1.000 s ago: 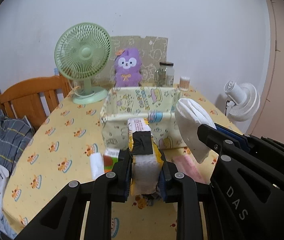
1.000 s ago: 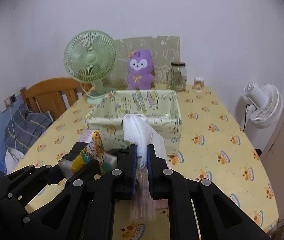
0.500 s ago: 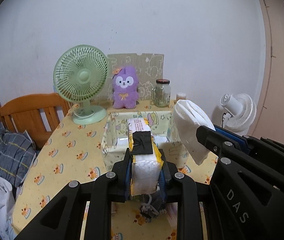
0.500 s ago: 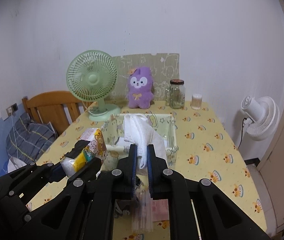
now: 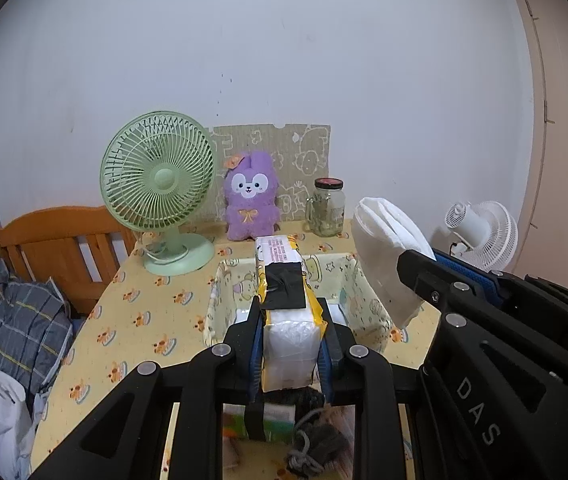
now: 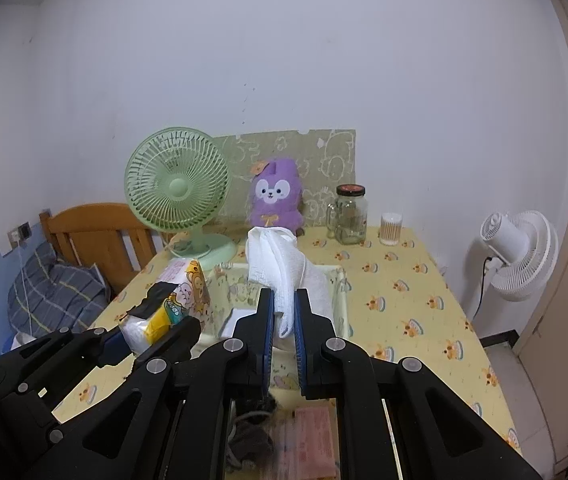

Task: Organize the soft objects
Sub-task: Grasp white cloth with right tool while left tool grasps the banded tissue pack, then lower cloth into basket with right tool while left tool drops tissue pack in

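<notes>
My left gripper (image 5: 290, 320) is shut on a yellow and white tissue pack (image 5: 286, 304), held above the table in front of the yellow patterned fabric box (image 5: 214, 312). The pack also shows in the right wrist view (image 6: 172, 300). My right gripper (image 6: 283, 312) is shut on a folded white towel (image 6: 280, 268), held up over the near side of the box (image 6: 342, 300). The towel also shows in the left wrist view (image 5: 388, 248). A grey knitted item (image 5: 312, 440) and a pink packet (image 6: 312, 436) lie on the table below the grippers.
A green desk fan (image 5: 160, 188), a purple plush rabbit (image 5: 250, 196), a glass jar (image 5: 328, 208) and a cotton-swab cup (image 6: 391, 229) stand at the table's far edge. A wooden chair (image 5: 60, 248) is at the left, a white floor fan (image 6: 516, 252) at the right.
Both grippers have risen with their loads, so the box now sits lower and farther below them. Both grips are unchanged.
</notes>
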Tool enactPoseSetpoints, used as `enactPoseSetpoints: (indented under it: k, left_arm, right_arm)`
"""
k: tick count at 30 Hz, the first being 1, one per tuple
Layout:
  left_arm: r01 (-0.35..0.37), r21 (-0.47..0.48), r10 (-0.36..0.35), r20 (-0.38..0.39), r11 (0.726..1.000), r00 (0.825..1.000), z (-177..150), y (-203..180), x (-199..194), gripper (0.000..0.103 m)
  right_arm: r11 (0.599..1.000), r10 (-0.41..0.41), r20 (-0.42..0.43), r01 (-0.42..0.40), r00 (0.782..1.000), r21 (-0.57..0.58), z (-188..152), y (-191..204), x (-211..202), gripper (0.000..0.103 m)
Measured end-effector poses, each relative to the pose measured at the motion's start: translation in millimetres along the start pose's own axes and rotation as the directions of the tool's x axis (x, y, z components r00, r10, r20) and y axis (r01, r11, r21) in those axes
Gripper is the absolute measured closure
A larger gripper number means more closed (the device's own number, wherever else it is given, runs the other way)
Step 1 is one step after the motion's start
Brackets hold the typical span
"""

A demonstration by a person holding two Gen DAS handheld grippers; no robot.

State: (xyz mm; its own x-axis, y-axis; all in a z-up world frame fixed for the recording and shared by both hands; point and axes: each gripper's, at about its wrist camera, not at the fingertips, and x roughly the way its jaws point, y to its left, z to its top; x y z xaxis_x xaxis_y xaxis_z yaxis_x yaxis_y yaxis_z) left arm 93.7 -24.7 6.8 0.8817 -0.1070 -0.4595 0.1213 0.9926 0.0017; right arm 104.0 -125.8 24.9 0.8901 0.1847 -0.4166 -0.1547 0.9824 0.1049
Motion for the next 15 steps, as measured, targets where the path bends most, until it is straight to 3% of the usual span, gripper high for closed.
enactPoseSetpoints:
  k: [15]
  left_arm:
    - [-0.013, 0.000, 0.013, -0.012, 1.000, 1.000, 17, 7, 46, 0.081]
  right_arm:
    - [1.000, -0.005, -0.020, 0.005, 1.000, 0.008, 18, -7, 50, 0.091]
